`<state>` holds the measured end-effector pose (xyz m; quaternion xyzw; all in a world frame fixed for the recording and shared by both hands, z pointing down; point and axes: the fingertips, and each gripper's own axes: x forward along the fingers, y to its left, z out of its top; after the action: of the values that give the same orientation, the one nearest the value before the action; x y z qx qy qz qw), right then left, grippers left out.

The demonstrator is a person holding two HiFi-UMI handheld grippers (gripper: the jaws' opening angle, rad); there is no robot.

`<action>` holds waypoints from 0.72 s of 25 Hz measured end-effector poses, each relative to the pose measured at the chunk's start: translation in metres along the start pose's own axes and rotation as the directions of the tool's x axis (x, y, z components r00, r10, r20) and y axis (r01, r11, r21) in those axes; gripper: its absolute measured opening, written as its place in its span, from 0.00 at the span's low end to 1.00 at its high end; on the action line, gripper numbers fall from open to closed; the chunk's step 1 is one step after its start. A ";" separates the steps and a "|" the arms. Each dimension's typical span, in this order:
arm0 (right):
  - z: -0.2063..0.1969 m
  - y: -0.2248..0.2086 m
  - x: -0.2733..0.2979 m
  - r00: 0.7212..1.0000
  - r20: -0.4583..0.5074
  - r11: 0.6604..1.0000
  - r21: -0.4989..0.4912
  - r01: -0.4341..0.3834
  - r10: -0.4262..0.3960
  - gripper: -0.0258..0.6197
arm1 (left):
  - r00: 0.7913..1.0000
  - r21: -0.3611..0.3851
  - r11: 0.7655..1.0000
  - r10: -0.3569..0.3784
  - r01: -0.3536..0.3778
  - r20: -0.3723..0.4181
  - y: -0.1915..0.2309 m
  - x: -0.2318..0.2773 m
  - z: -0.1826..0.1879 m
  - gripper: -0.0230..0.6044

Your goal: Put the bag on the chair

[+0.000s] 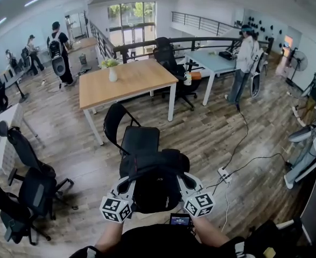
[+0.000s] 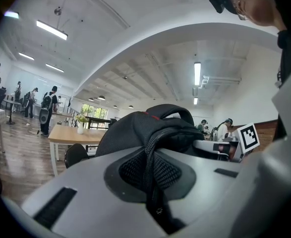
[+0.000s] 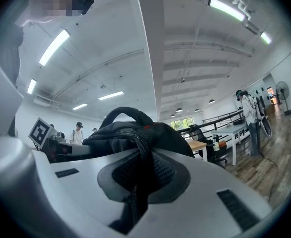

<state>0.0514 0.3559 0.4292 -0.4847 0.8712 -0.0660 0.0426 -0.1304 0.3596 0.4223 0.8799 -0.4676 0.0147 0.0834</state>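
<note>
We hold the black bag [image 1: 155, 176] near the chair [image 1: 140, 140]. Our left gripper [image 2: 152, 182] and right gripper [image 3: 135, 182] each pinch its zippered edge tight. Its inside is hidden.

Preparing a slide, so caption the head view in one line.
Left tool and right tool clamp a black backpack, held up in front of a black chair by a wooden table.

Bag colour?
The bag is black with a small red accent on top; the left gripper view shows it best.
</note>
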 end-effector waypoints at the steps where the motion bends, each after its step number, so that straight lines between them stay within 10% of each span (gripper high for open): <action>1: 0.000 -0.001 0.000 1.000 0.000 1.000 0.001 -0.005 0.005 0.08 | 1.000 0.001 1.000 0.006 -0.006 0.000 -0.001 0.001 -0.001 0.06; 18: -0.004 -0.027 0.015 0.998 -0.025 0.998 0.008 -0.065 0.065 0.08 | 0.996 -0.022 0.996 0.092 -0.092 -0.007 -0.004 0.021 -0.006 0.06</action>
<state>0.0652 0.3293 0.4376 -0.4551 0.8867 -0.0738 0.0354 -0.1148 0.3452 0.4303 0.8564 -0.5074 0.0161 0.0940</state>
